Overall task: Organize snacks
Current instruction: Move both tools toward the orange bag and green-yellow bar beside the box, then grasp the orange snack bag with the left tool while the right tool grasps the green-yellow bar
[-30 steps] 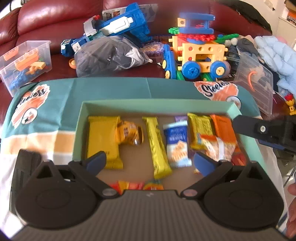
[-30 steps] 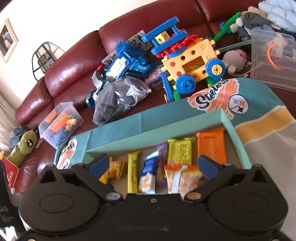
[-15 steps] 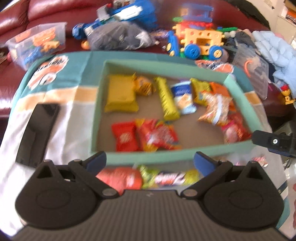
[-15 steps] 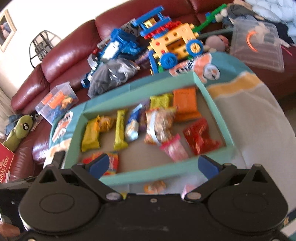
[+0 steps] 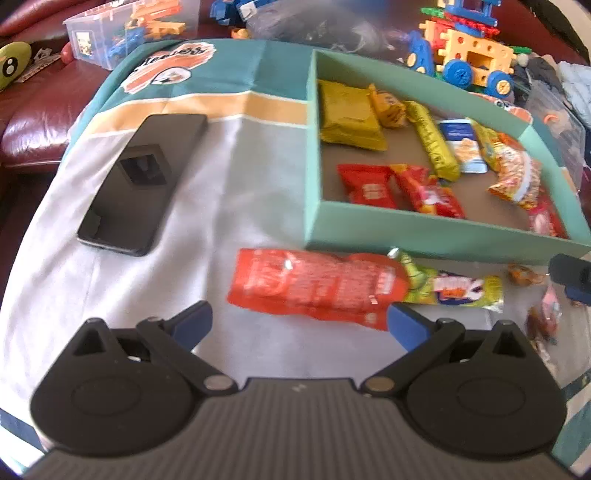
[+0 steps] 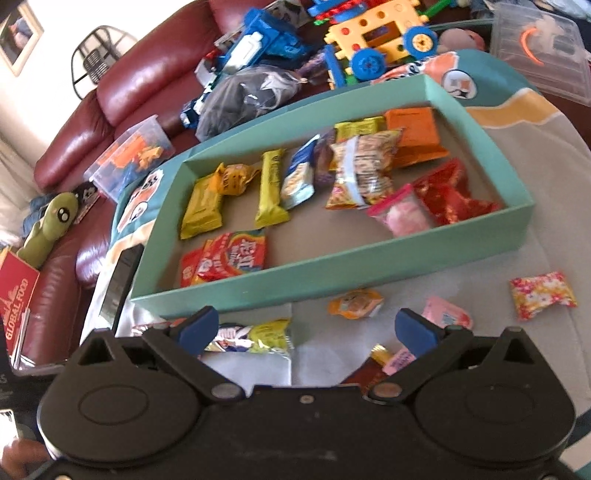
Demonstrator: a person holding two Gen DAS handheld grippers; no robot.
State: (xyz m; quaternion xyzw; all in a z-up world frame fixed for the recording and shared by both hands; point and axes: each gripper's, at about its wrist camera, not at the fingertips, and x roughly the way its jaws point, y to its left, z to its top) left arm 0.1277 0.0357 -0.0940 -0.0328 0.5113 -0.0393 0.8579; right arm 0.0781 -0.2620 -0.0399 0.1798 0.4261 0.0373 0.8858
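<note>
I am working in a home living room. A dark red leather sofa [image 6: 147, 74] is running behind my worktop. Building-block toy vehicles [image 6: 384, 40], a clear tub of toy parts [image 6: 133, 155] and a green plush toy [image 6: 48, 229] are lying on its seat. A framed picture [image 6: 18, 33] is hanging on the white wall.

Left gripper [image 5: 297, 321]: jaws spread wide, nothing between blue fingertips [image 5: 192, 325], held low, tilted down. Right gripper [image 6: 306, 330]: jaws likewise wide apart, empty, angled down. Fingertip of person's hand [image 6: 22, 452] visible at bottom-left edge of right wrist view.
</note>
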